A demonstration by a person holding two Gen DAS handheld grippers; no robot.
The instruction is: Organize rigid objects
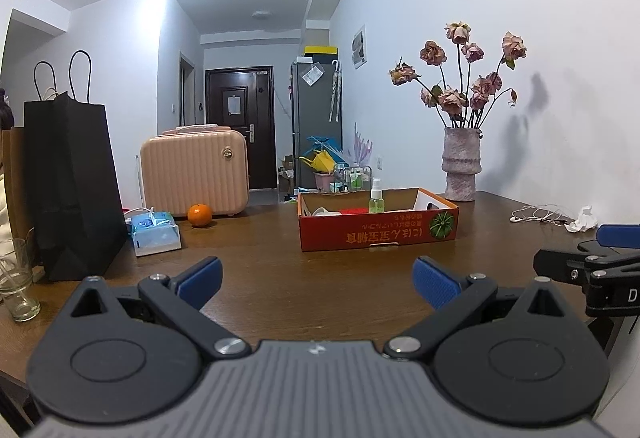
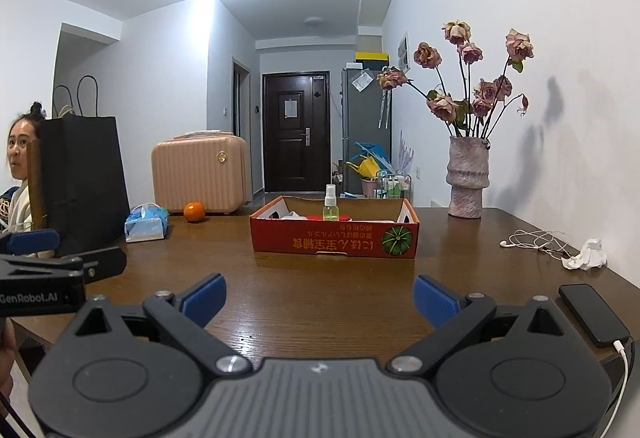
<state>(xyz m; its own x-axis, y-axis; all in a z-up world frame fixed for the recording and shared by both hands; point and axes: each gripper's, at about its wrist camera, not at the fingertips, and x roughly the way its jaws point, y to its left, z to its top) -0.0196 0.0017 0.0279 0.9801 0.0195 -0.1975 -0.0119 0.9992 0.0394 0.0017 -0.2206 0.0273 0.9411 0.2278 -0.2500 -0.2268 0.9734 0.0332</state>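
A red cardboard box (image 1: 380, 232) (image 2: 334, 238) sits on the brown table, holding a small green spray bottle (image 1: 376, 200) (image 2: 331, 208) and other white and red items. An orange (image 1: 199, 215) (image 2: 194, 212) lies left of the box, near a blue tissue pack (image 1: 156, 234) (image 2: 146, 224). My left gripper (image 1: 318, 280) is open and empty, hovering over the table in front of the box. My right gripper (image 2: 320, 300) is open and empty, also in front of the box. Each gripper shows at the edge of the other's view.
A black paper bag (image 1: 74, 186) (image 2: 82, 182) and a drinking glass (image 1: 18, 284) stand at left. A pink suitcase (image 1: 196, 172) is behind. A vase of dried roses (image 1: 460, 168) (image 2: 468, 178), earphones (image 2: 532, 240), crumpled tissue (image 2: 586, 256) and a phone (image 2: 592, 314) are at right.
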